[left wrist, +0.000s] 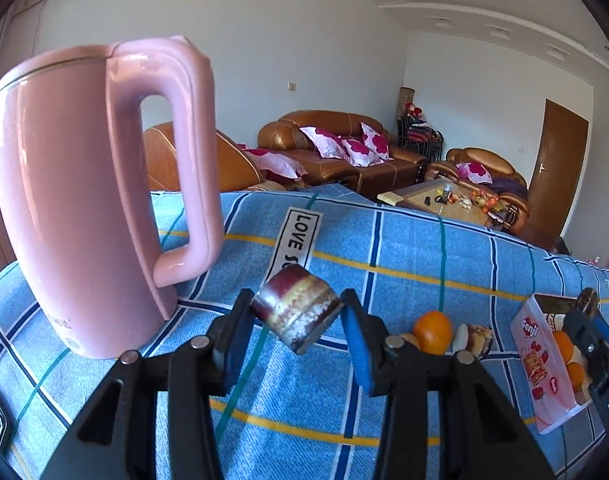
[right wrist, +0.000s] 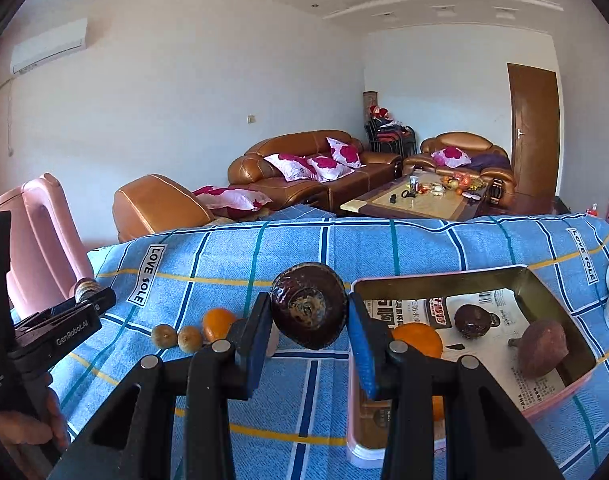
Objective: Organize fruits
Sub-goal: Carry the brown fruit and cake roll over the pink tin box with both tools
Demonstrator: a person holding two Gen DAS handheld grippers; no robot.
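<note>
Blue-padded jaws of the left gripper (left wrist: pixel 298 322) are clamped on a dark red and yellow mottled cylindrical piece (left wrist: pixel 297 308), lifted clear of the blue checked tablecloth (left wrist: pixel 404 248) just beside the tall pink plastic kettle (left wrist: pixel 84 200). Over on the other side, the right gripper (right wrist: pixel 309 330) pinches a dark maroon round fruit (right wrist: pixel 309 306) between its pads, held above the cloth at the left edge of the pink rectangular tin tray (right wrist: pixel 544 276). Inside that tray lie a whole orange (right wrist: pixel 416 338), a small dark fruit (right wrist: pixel 470 320) and a brownish-red fruit (right wrist: pixel 542 348) on printed paper. Between the two grippers, on the cloth, sit another orange (right wrist: pixel 218 322) and two small brownish-green fruits (right wrist: pixel 176 336), touching in a row.
</note>
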